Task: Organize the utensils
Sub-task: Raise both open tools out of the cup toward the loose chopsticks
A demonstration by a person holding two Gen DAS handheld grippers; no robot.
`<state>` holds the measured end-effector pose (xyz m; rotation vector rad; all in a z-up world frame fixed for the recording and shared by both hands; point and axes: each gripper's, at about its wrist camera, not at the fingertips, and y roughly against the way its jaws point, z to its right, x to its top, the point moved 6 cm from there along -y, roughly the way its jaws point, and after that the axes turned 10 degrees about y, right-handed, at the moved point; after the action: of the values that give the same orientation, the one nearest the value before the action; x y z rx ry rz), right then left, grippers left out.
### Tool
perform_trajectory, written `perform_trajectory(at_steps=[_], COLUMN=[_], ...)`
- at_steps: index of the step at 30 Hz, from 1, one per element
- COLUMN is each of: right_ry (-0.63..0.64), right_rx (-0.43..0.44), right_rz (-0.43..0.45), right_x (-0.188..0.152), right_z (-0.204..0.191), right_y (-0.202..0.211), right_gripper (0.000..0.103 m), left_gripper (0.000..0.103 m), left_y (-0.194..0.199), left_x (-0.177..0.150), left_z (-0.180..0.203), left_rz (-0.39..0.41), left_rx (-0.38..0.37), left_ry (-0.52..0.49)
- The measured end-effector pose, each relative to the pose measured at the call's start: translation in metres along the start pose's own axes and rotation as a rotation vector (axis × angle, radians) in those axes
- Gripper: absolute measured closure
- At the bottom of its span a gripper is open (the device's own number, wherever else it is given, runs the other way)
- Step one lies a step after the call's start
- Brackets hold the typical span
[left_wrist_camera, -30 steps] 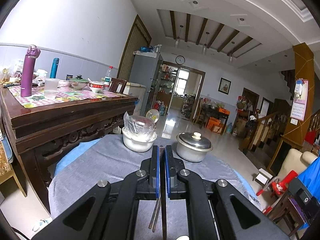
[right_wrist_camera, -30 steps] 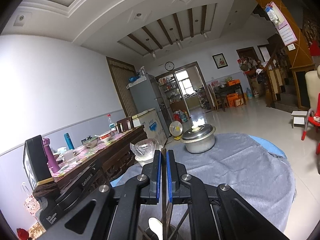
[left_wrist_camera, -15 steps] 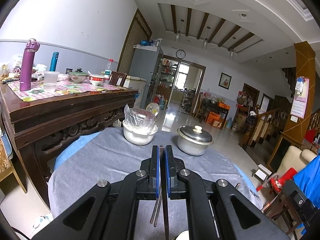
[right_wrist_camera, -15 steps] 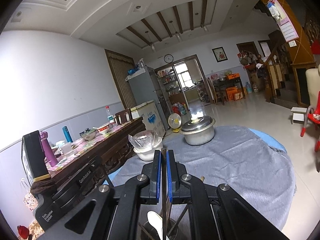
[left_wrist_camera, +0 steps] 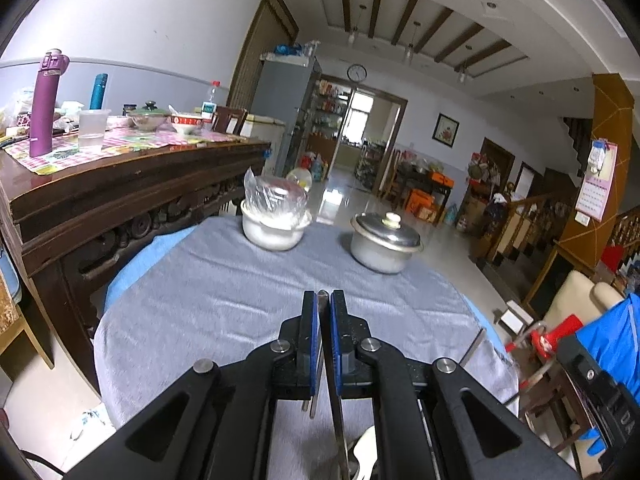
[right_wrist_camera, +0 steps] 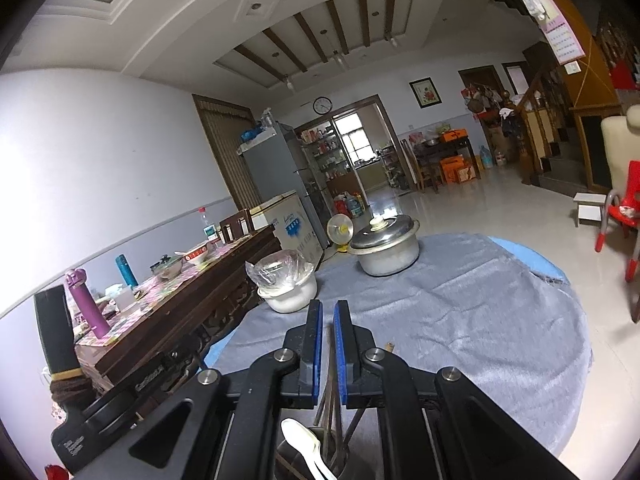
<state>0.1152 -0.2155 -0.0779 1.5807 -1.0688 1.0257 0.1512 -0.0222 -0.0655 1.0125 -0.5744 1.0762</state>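
Observation:
My left gripper (left_wrist_camera: 324, 300) is shut on a thin metal chopstick (left_wrist_camera: 335, 408) that runs down between its blue pads, above the grey tablecloth (left_wrist_camera: 224, 304). A second stick (left_wrist_camera: 313, 404) hangs beside it below the pads. My right gripper (right_wrist_camera: 324, 310) has its jaws slightly apart, and a chopstick (right_wrist_camera: 329, 384) stands loose in the gap. Below it a dark utensil holder (right_wrist_camera: 316, 456) holds a white spoon (right_wrist_camera: 306, 444) and several chopsticks. A white spoon (left_wrist_camera: 366, 452) also shows at the bottom of the left wrist view.
A white bowl with a plastic bag (left_wrist_camera: 276, 220) and a lidded steel pot (left_wrist_camera: 384, 244) stand at the table's far edge. A dark wooden sideboard (left_wrist_camera: 120, 176) with bottles and bowls lies to the left. A red chair (right_wrist_camera: 620, 220) stands on the floor at right.
My right gripper's jaws have parted slightly and the chopstick has dropped down between them toward the holder. Both grippers have tilted down toward the table. The left gripper stays shut on its chopstick.

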Motion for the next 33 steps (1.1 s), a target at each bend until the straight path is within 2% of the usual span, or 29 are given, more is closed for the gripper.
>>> perform_trajectory(at_steps=[2, 3, 4, 5, 7, 10, 13, 21, 26, 33], right_ry=[-0.008, -0.020, -0.031, -0.040, -0.044, -0.050, -0.054, -0.080, -0.105, -0.077], right_rx=[-0.006, -0.007, -0.006, -0.007, -0.020, -0.031, -0.038, -0.060, -0.076, -0.082], right_rz=[0.004, 0.007, 0.007, 0.010, 0.015, 0.014, 0.013, 0.000, -0.004, 0.020], right_x=[0.002, 0.003, 0.004, 0.004, 0.006, 0.008, 0.010, 0.013, 0.013, 0.027], right_z=[0.002, 0.004, 0.005, 0.007, 0.010, 0.013, 0.013, 0.014, 0.016, 0.008], right_y=[0.002, 0.003, 0.004, 0.006, 0.009, 0.014, 0.020, 0.034, 0.044, 0.061], right_gripper=[0.095, 0.095, 0.091, 0.089, 0.089, 0.089, 0.089, 0.088, 0.072, 0.072], left_gripper=[0.096, 0.093, 0.082, 0.075, 0.052, 0.037, 0.029, 0.022, 0.021, 0.020], left_y=[0.004, 0.006, 0.007, 0.009, 0.016, 0.026, 0.033, 0.048, 0.063, 0.079], left_x=[-0.001, -0.001, -0.001, -0.001, 0.000, 0.002, 0.002, -0.006, -0.010, -0.015], left_z=[-0.001, -0.001, -0.001, -0.001, 0.000, 0.001, 0.004, 0.001, -0.009, -0.010], left_rz=[-0.009, -0.016, -0.023, -0.031, -0.024, -0.006, -0.010, -0.056, -0.075, -0.097], left_rx=[0.006, 0.009, 0.009, 0.012, 0.021, 0.027, 0.040, 0.099, 0.135, 0.163], left_ry=[-0.011, -0.020, -0.026, -0.034, -0.044, -0.066, -0.100, -0.208, -0.250, -0.318])
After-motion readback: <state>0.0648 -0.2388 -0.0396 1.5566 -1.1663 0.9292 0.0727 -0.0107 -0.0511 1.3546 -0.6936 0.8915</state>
